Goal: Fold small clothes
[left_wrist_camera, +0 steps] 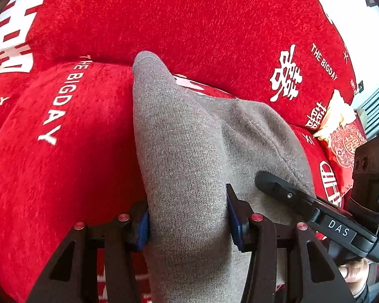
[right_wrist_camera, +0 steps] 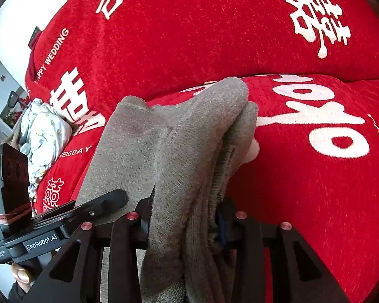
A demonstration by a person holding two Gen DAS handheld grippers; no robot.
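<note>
Grey knit garment point(left_wrist_camera: 184, 151), a small piece of soft clothing, is hanging between my two grippers above a red sofa cover point(left_wrist_camera: 70, 156) printed with white characters and lettering. I am holding one bunched end of it in my left gripper point(left_wrist_camera: 187, 217), whose blue-padded fingers point(left_wrist_camera: 233, 217) are standing partly apart and pressing on a thick roll of the cloth. I am holding the other end in my right gripper point(right_wrist_camera: 184, 217), whose jaws are narrower and are clamping several stacked layers, among them a ribbed hem point(right_wrist_camera: 219, 184). In the left wrist view the cloth is running away from the fingers and ending in a rounded tip that is pointing at the sofa back; in the right wrist view it is doubling over itself, with a flatter panel point(right_wrist_camera: 128, 146) spreading toward the left gripper. Judging by the layers, at least one fold is already made, though the edges are not lining up and the bundle is looking loose rather than pressed flat. I am reading the garment as lifted clear of the seat cushion, but how much of it is touching the cushion below I cannot tell. Remaining, as I judge it: laying the piece down, squaring it and releasing it. A floral cloth bundle point(right_wrist_camera: 43, 131) is lying at the far left of the sofa, and a red printed packet point(left_wrist_camera: 346, 146) at its other end.
</note>
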